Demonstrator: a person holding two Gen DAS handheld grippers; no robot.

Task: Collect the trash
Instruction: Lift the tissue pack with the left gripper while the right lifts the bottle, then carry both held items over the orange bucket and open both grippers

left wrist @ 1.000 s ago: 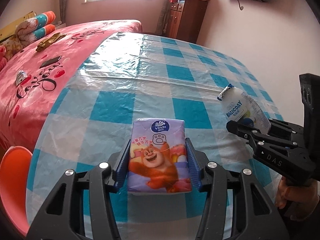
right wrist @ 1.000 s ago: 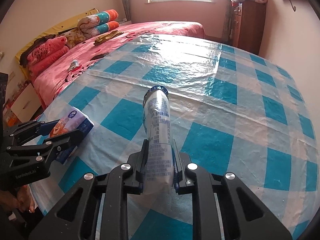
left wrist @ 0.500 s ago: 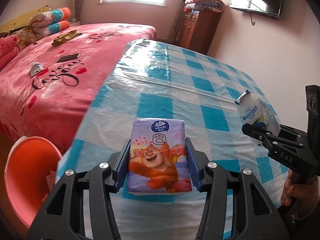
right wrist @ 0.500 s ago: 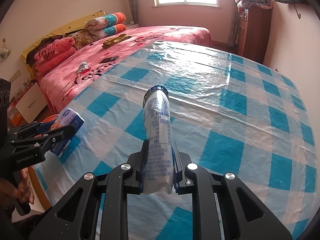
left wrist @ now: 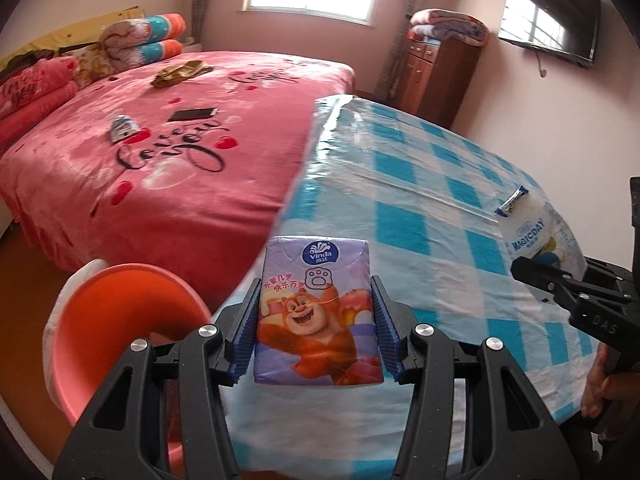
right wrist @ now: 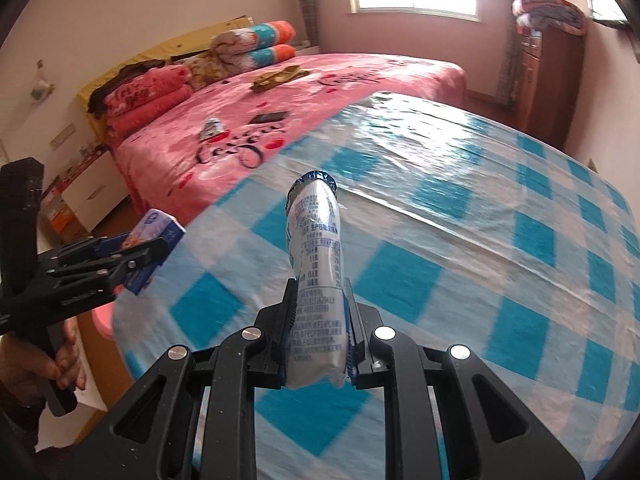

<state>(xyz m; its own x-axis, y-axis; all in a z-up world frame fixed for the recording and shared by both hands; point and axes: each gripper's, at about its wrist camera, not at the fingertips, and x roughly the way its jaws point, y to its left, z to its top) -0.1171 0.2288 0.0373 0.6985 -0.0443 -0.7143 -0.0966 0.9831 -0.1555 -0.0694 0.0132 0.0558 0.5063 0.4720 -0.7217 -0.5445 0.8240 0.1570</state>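
Observation:
My left gripper (left wrist: pixel 316 330) is shut on a purple Vinda tissue pack (left wrist: pixel 316 312) with a cartoon bear, held in the air at the table's left edge, just right of an orange bin (left wrist: pixel 120 344) on the floor. My right gripper (right wrist: pixel 318 334) is shut on a white and blue MAGICDAY pouch (right wrist: pixel 318 280), held upright over the blue checked table (right wrist: pixel 460 240). The pouch also shows in the left wrist view (left wrist: pixel 540 240), and the tissue pack in the right wrist view (right wrist: pixel 154 236).
A pink bed (left wrist: pixel 160 140) stands left of the table with a phone (left wrist: pixel 192 114), a small wrapper (left wrist: pixel 122 130) and folded blankets on it. A wooden cabinet (left wrist: pixel 436 76) stands at the back. A TV (left wrist: pixel 552 28) hangs on the right wall.
Both grippers have moved left with their loads. The left one has gone from over the table to its left edge, and the orange bin has come well into view.

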